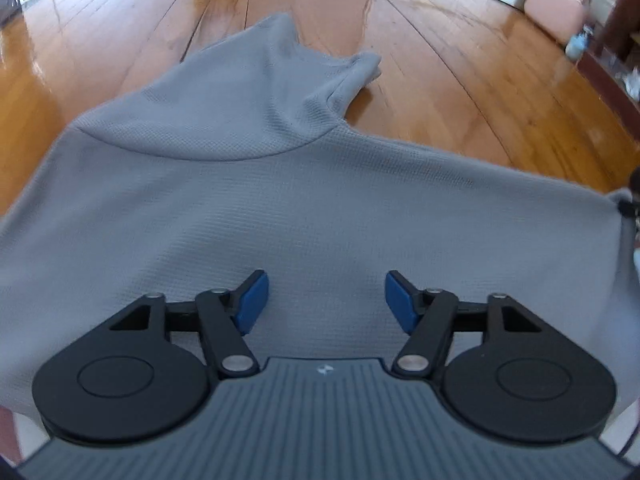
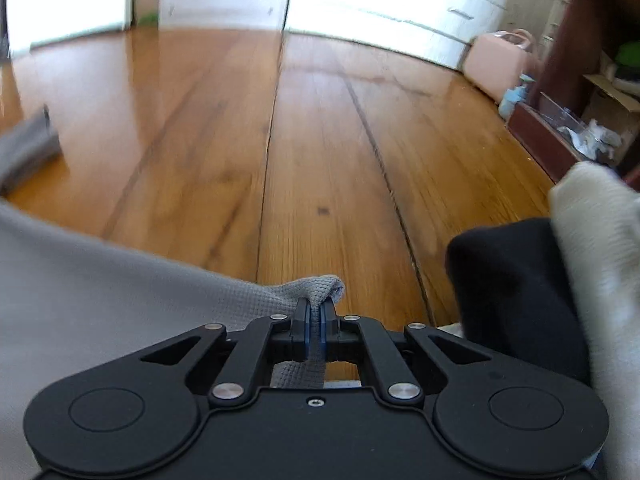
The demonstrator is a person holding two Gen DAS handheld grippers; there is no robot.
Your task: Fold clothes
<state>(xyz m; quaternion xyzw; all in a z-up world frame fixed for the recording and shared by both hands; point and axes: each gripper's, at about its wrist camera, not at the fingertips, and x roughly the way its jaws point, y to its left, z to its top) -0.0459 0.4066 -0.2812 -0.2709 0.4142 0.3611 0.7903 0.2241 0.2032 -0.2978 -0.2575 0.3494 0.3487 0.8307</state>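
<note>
Grey shirt lies directly beneath the left gripper, whose jaws stand apart and empty; the right gripper pinches its corner.

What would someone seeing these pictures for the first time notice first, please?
The large grey garment spread on the glossy wooden floor fills the left wrist view, one sleeve trailing away ahead. The left gripper hovers over it, blue-padded jaws apart with nothing between them. In the right wrist view the right gripper pinches a corner of the cloth, jaws shut on it, with a dark and a pale garment bunched at the right edge.
</note>
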